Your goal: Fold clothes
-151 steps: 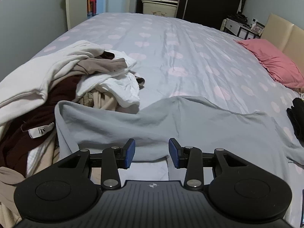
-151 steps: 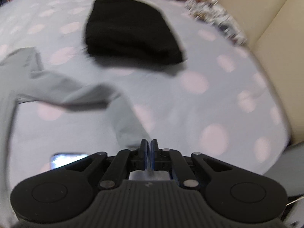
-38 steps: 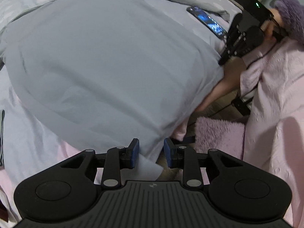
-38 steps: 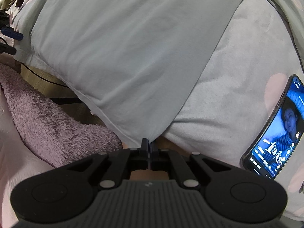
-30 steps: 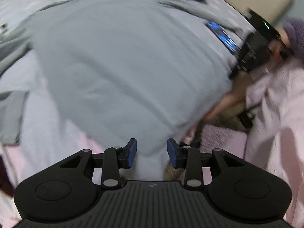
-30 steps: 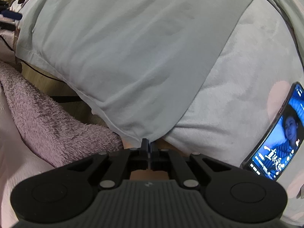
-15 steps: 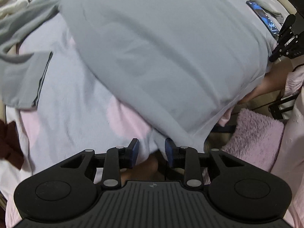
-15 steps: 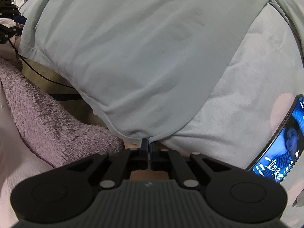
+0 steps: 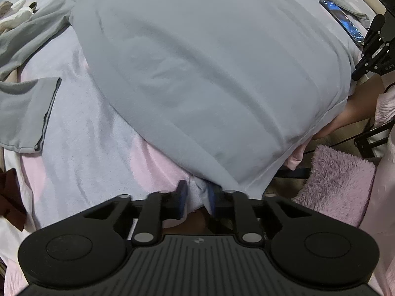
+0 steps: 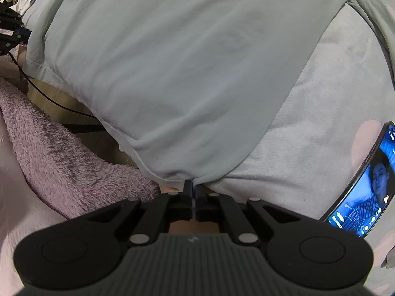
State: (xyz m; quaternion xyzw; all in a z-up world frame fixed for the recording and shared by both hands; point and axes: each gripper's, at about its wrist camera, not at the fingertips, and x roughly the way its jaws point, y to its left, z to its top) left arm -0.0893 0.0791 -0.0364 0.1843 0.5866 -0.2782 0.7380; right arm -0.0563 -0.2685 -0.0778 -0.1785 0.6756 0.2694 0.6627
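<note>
The grey shirt [image 9: 209, 74] is spread on the bed [image 9: 81, 148], its hem corners being gripped: the left hand-held gripper [image 9: 197, 194] has just been closing on one, the right hand-held gripper [image 10: 193, 192] is clamped on the other, and a joint lift toward the collar is called for next

Left gripper [image 9: 197, 196] points steeply down; its jaws have just been closing, with a fold of grey shirt [image 9: 209, 74] hem between the blue pads. Right gripper [image 10: 193, 192] points straight down — jaws clamped tight on the shirt's other hem corner.
</note>
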